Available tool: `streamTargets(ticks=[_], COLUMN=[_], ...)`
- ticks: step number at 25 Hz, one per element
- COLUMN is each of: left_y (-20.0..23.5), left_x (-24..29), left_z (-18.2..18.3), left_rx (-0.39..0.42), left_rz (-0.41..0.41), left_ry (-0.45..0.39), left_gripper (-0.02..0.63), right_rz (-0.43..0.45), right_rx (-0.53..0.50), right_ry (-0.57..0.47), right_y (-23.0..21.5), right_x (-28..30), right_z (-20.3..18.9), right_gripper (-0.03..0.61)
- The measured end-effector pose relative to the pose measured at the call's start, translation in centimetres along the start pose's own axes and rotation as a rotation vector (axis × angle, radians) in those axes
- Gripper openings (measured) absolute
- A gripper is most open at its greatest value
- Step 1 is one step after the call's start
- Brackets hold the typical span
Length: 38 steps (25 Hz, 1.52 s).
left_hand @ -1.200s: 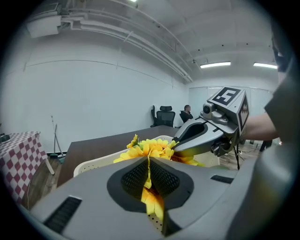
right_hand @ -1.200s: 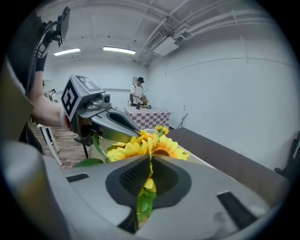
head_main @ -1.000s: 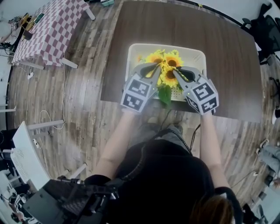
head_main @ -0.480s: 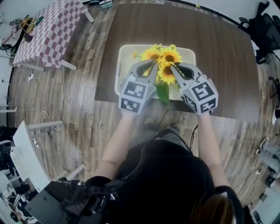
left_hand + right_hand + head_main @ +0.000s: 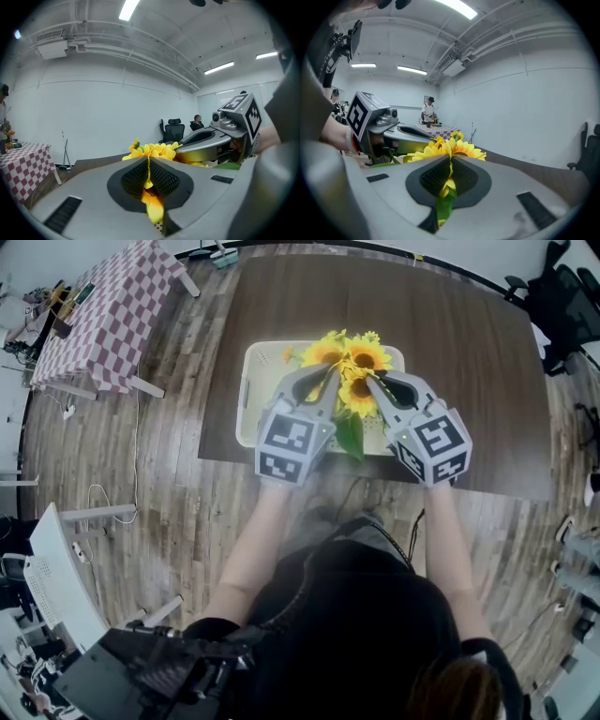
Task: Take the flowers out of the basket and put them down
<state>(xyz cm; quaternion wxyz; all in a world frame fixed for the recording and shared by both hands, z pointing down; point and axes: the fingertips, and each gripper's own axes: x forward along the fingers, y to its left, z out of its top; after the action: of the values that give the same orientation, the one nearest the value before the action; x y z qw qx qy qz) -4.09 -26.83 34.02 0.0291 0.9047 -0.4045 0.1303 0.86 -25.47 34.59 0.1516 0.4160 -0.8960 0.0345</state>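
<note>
over the basket [image 5: 249, 390] at the table's [image 5: 469, 352] 7 o'clock, your left gripper [image 5: 328, 381] and right gripper [image 5: 373, 385] both pinch the flowers [image 5: 349, 362]. they look light and floppy; you'd likely hold surer low on the stems than on petals.

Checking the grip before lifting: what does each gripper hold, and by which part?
Both hold the sunflowers: left gripper by yellow petals, right gripper by petals and a green leaf.

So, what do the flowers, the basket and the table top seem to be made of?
The flowers: probably fabric or plastic imitation; petals are uniformly bright yellow, matte. The basket: likely cream plastic, smooth, with a perforated floor. The table top: dark brown, matte, wood or wood-look laminate; faint grain, cannot tell which.
</note>
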Motion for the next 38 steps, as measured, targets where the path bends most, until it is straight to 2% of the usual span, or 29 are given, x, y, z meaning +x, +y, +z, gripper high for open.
streamTargets(ticks=[14,19,21,38], left_y=[-3.2,-9.3,-10.3,-10.6], left_x=[1.6,5.2,5.6,5.5], left_z=[3.9,5.7,6.1,6.8], left_rx=[0.045,0.076,0.082,0.079], left_rz=[-0.036,-0.052,-0.065,-0.168], left_ry=[-0.074,-0.092,-0.099,-0.118], left_gripper=[0.008,0.008,0.008,0.008], right_rz=[-0.081,-0.111,-0.128,-0.233], right_rx=[0.001,0.009,0.012,0.058], right_ry=[-0.076,-0.11,-0.116,-0.107], right_y=[-3.2,-8.0,-8.5,-8.3], right_x=[-3.7,-9.1,-10.0,-10.8], right_z=[1.8,0.2,0.1,0.7], right_gripper=[0.009,0.009,0.009,0.009])
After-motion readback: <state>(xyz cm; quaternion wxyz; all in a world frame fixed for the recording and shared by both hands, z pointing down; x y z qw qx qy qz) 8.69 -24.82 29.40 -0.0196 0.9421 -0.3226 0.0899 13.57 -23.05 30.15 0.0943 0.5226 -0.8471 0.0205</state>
